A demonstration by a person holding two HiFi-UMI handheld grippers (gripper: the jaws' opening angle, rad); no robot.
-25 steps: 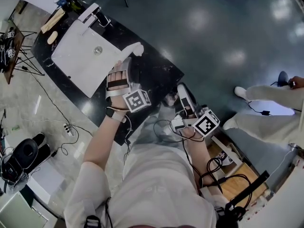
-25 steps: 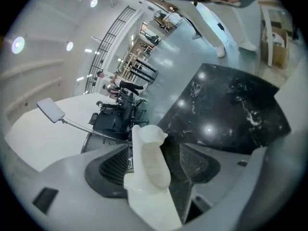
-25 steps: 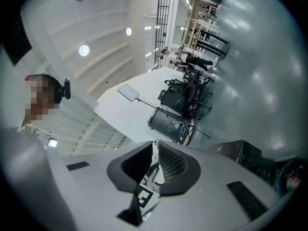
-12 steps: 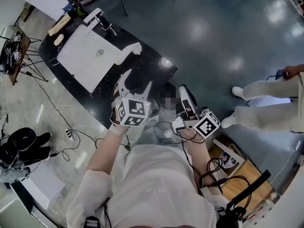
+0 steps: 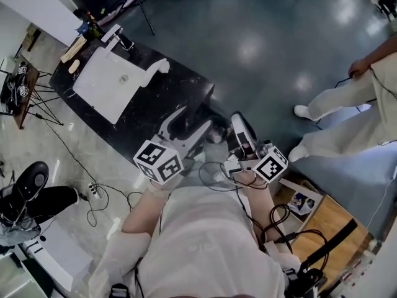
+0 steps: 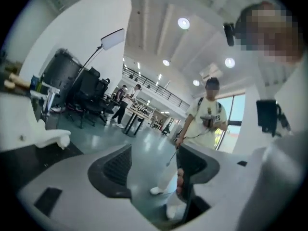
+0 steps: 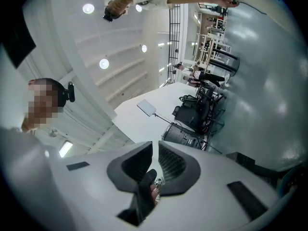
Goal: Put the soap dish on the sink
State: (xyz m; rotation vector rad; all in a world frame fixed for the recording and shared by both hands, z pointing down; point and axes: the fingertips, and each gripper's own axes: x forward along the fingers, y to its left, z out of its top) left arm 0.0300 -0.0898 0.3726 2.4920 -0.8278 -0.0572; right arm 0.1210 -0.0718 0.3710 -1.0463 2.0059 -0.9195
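Note:
The white soap dish [image 5: 156, 68] lies on the black counter [image 5: 155, 110], against the right rim of the white sink [image 5: 102, 82]. In the left gripper view the soap dish [image 6: 50, 138] shows far off at the left edge. My left gripper [image 5: 195, 118] hangs over the counter's near edge, well back from the dish. Its jaws stand wide apart with nothing between them, and the left gripper [image 6: 154, 153] points out across the room. My right gripper [image 5: 239, 120] is held close to my body, off the counter. The right gripper [image 7: 155, 150] has its pads almost touching and holds nothing.
A faucet [image 5: 118, 36] stands at the sink's far end, with wooden pieces [image 5: 71, 51] beside it. A person in light trousers [image 5: 347, 123] stands on the shiny floor at right. Cables [image 5: 93, 185] trail on the floor at left, and a wooden box [image 5: 322, 222] sits by my right side.
My left gripper has drawn back from the sink and soap dish toward my body, jaws open. The dish stays by the sink. The right gripper has barely moved.

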